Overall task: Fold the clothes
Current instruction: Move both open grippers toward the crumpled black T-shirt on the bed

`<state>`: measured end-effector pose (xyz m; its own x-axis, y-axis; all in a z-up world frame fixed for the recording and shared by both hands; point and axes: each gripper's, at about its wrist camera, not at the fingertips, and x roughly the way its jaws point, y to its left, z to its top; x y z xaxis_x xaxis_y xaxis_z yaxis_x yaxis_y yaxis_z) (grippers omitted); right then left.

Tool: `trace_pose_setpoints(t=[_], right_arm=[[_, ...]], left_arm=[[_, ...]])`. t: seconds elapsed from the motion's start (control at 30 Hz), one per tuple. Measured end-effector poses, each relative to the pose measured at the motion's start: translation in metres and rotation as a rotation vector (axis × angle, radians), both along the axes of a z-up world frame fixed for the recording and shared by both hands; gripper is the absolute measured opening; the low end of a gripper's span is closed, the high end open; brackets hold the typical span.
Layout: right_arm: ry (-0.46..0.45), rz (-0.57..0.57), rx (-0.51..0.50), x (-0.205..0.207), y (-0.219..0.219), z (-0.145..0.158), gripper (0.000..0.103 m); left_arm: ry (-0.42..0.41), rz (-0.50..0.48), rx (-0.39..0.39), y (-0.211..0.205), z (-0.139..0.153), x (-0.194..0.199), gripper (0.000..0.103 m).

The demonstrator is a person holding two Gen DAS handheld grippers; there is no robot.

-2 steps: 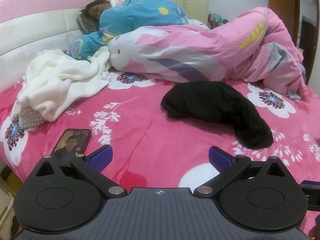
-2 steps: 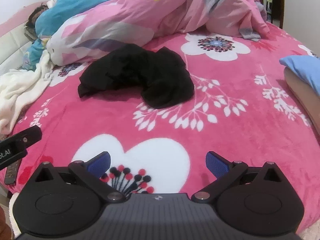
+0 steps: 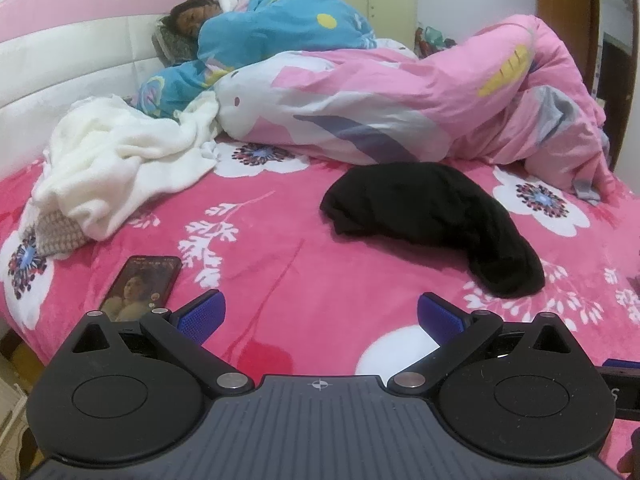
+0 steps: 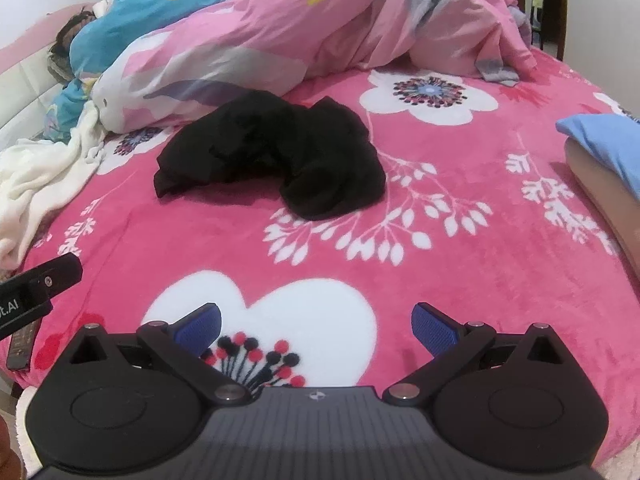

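A crumpled black garment lies in a heap on the pink flowered bedspread, ahead and to the right in the left wrist view. In the right wrist view the black garment sits ahead, left of centre. My left gripper is open with nothing between its blue pads, well short of the garment. My right gripper is also open and empty, over a white flower print near the bed's front. The left gripper's body pokes into the right wrist view at the left edge.
A person sleeps at the headboard under a blue cover, beside a bunched pink duvet. A white blanket lies at the left. A lit phone rests near the left fingers. A blue and tan cushion sits at the right.
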<state>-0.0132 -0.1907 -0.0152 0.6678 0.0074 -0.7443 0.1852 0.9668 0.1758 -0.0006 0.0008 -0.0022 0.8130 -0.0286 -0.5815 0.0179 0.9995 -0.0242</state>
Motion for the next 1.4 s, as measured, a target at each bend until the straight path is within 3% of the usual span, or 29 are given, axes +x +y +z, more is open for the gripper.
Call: trace_pose_setpoints(t=[0.33, 0.5, 0.7, 0.87, 1.4], right_arm=[[-0.032, -0.034, -0.041, -0.007, 0.005, -0.001, 0.103], [-0.041, -0.048, -0.066, -0.010, 0.003, -0.002, 0.103], [-0.029, -0.065, -0.066, -0.011, 0.001, -0.006, 0.103], [-0.011, -0.061, -0.063, -0.010, 0.000, -0.010, 0.103], [0.012, -0.080, -0.087, -0.004, -0.002, -0.009, 0.103]], left_arm=[[0.074, -0.058, -0.079, 0.004, -0.009, -0.002, 0.103], [0.103, 0.038, -0.134, 0.014, -0.013, -0.006, 0.103], [0.048, 0.015, -0.019, 0.005, -0.004, -0.014, 0.103], [0.054, 0.001, 0.054, -0.005, -0.007, -0.012, 0.103], [0.077, -0.028, 0.011, -0.008, -0.016, -0.002, 0.103]])
